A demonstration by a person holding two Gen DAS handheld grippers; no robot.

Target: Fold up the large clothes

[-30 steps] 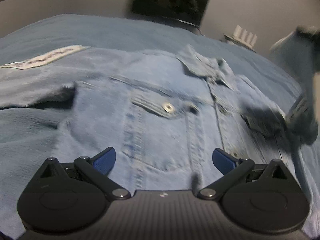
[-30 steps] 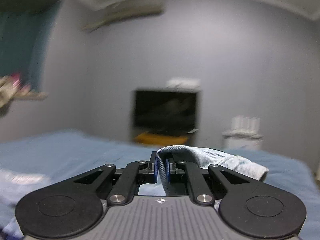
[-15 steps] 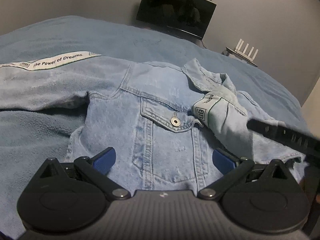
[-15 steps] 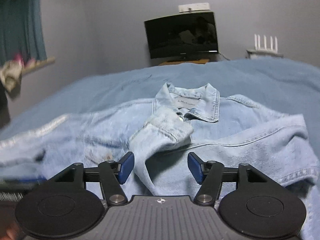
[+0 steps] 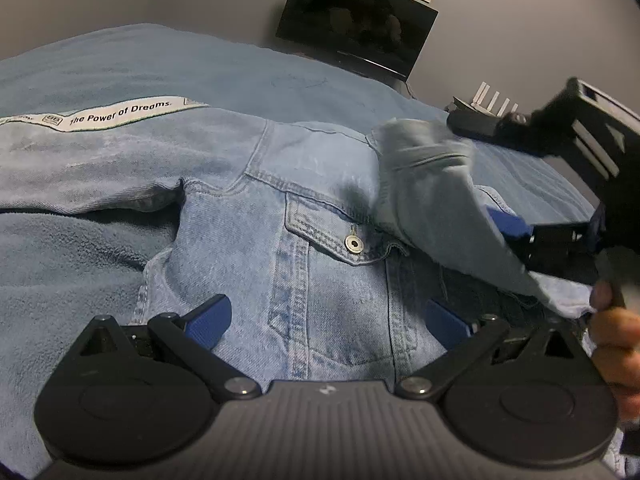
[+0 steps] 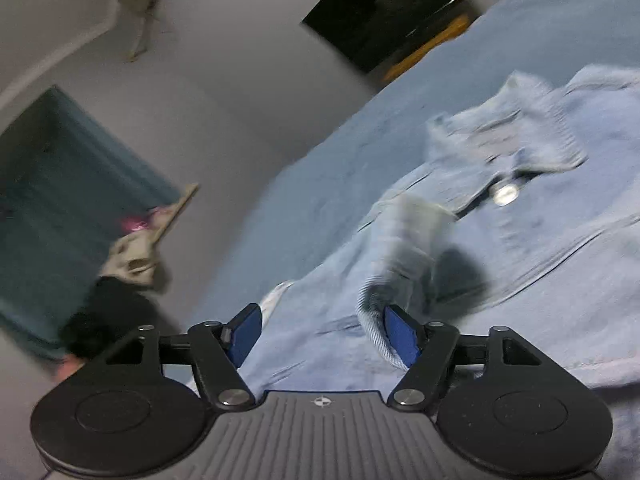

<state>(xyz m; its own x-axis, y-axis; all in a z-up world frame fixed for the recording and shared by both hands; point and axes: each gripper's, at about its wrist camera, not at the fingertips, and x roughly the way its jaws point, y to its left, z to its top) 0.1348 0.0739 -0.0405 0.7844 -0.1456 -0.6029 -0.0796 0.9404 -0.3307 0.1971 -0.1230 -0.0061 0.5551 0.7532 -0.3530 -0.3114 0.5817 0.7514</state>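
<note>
A light blue denim jacket (image 5: 320, 208) lies front-up on a blue bed cover (image 5: 120, 64). Its left sleeve (image 5: 100, 152), with a white printed strip, stretches out to the left. The other sleeve (image 5: 436, 200) is folded across the chest and lifts toward the right. My left gripper (image 5: 328, 316) is open and empty, low over the chest pocket (image 5: 352, 240). My right gripper (image 6: 324, 332) is open; the sleeve (image 6: 404, 248) rests against its right finger in a blurred, tilted view. The right gripper also shows in the left wrist view (image 5: 560, 216), at the right edge.
A dark TV screen (image 5: 356, 20) stands against the grey wall beyond the bed. A white router (image 5: 490, 100) sits to its right. A teal curtain (image 6: 60, 184) and a shelf with cloth (image 6: 140, 252) are at the left of the right wrist view.
My right gripper opened, carried the sleeve across the jacket's chest, and now tilts sharply with the sleeve against one finger. My left gripper stayed open and moved slightly closer to the jacket.
</note>
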